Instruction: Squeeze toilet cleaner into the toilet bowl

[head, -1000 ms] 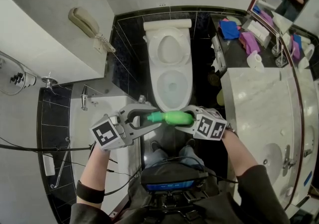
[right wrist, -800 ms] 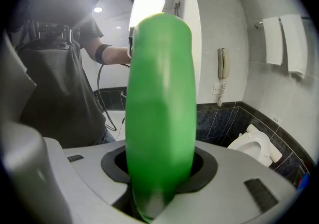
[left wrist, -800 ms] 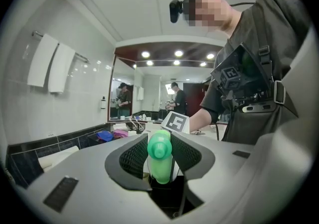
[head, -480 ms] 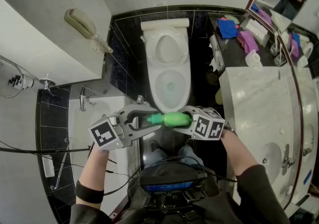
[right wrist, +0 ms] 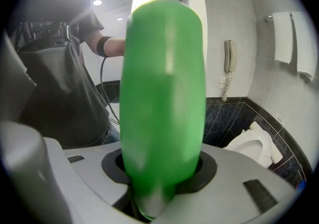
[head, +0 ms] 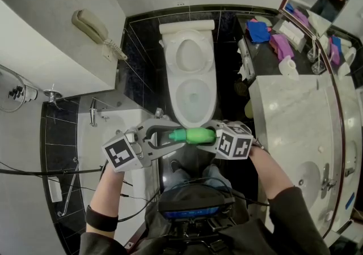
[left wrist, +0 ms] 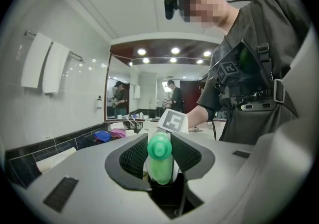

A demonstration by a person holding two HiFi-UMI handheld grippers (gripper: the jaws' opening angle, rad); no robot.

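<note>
A green toilet cleaner bottle (head: 195, 135) lies level between my two grippers, just in front of the white toilet (head: 193, 98), whose lid is up and bowl uncovered. My left gripper (head: 173, 135) is shut on the bottle's green cap (left wrist: 159, 148), with the ribbed pads on either side of it. My right gripper (head: 207, 136) is shut on the bottle's body (right wrist: 164, 93), which fills most of the right gripper view. In that view the toilet (right wrist: 259, 143) shows low at the right. The bottle's nozzle is hidden under the cap.
A marble vanity counter (head: 295, 112) with a sink basin (head: 309, 177) runs along the right. Cloths (head: 261, 33) and a paper roll (head: 289, 68) lie on a shelf beside the toilet. A wall phone (head: 93, 24) hangs at the left, above a white tub rim (head: 113, 129).
Both grippers and the bottle stay almost where they were in front of the toilet; the right gripper has edged slightly left.
</note>
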